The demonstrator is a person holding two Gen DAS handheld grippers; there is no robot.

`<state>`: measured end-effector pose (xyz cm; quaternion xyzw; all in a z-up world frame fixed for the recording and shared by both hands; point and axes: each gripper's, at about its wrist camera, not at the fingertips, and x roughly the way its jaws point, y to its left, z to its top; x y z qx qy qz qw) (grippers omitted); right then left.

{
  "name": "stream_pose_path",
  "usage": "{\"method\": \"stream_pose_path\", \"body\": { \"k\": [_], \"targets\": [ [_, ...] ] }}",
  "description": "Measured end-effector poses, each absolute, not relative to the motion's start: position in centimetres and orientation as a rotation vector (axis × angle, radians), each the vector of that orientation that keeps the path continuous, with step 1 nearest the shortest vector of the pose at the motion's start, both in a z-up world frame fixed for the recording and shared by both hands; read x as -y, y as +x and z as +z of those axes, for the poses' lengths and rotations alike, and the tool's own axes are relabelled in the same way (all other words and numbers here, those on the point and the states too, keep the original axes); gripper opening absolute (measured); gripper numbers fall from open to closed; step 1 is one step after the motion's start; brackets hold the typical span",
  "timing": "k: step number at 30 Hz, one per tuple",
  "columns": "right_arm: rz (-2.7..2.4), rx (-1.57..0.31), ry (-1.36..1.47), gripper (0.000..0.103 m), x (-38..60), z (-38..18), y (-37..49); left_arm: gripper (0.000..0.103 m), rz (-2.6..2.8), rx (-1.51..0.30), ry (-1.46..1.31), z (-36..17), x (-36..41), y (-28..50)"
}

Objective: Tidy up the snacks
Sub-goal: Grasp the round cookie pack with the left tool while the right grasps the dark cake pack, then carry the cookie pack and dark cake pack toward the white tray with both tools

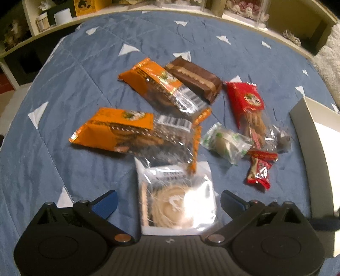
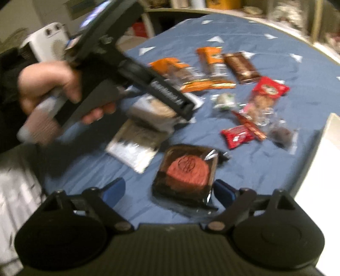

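Note:
Snack packets lie on a blue quilted table. In the left wrist view my left gripper is open, its blue fingers on either side of a clear packet with a pale round pastry. Beyond it lie two orange biscuit packs, a brown bar, a red pack, a green-white sweet and a small red sweet. In the right wrist view my right gripper is open around a dark packet with a red round cake. The left gripper shows there too, above a silver packet.
A white box stands at the table's right edge, also in the right wrist view. Shelves with jars and boxes run behind the table. The person's hand holds the left gripper's handle.

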<state>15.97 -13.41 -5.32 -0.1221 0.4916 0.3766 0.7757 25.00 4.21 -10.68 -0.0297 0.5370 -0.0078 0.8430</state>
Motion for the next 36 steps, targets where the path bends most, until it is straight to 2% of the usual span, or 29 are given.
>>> {"method": "stream_pose_path", "body": {
  "k": [5, 8, 10, 14, 16, 20, 21, 28, 36],
  "targets": [
    [0.737, -1.064, -0.234, 0.092, 12.9, -5.7, 17.7, 0.094, 0.006, -1.158, -0.002, -11.2, -3.3, 24.8],
    [0.732, -1.075, -0.269, 0.086, 12.4, -6.7, 18.4, 0.092, 0.022, -1.160, 0.005, -11.4, -3.3, 24.9],
    [0.727, -1.092, -0.276, 0.077, 12.1, -7.3, 18.8, 0.091, 0.029, -1.161, -0.011, -11.3, -3.5, 25.0],
    [0.711, -1.129, -0.253, 0.073, 11.7, -8.2, 19.3, 0.088, 0.050, -1.154, -0.083, -11.2, -4.3, 25.1],
    [0.698, -1.137, -0.236, 0.072, 11.7, -8.5, 19.2, 0.085, 0.057, -1.151, -0.106, -11.1, -4.7, 25.1],
    [0.667, -1.155, -0.225, 0.070, 12.0, -8.5, 19.1, 0.068, 0.057, -1.150, -0.066, -10.8, -4.2, 24.8],
    [0.662, -1.152, -0.225, 0.069, 12.0, -8.5, 19.0, 0.067, 0.057, -1.149, -0.053, -10.6, -4.0, 24.7],
    [0.620, -1.124, -0.181, 0.068, 12.8, -8.0, 18.6, 0.066, 0.056, -1.147, -0.051, -9.6, -3.8, 23.1],
    [0.563, -1.027, -0.065, 0.068, 15.1, -5.2, 18.6, 0.066, 0.029, -1.061, -0.117, -6.2, -4.0, 20.9]
  ]
}}
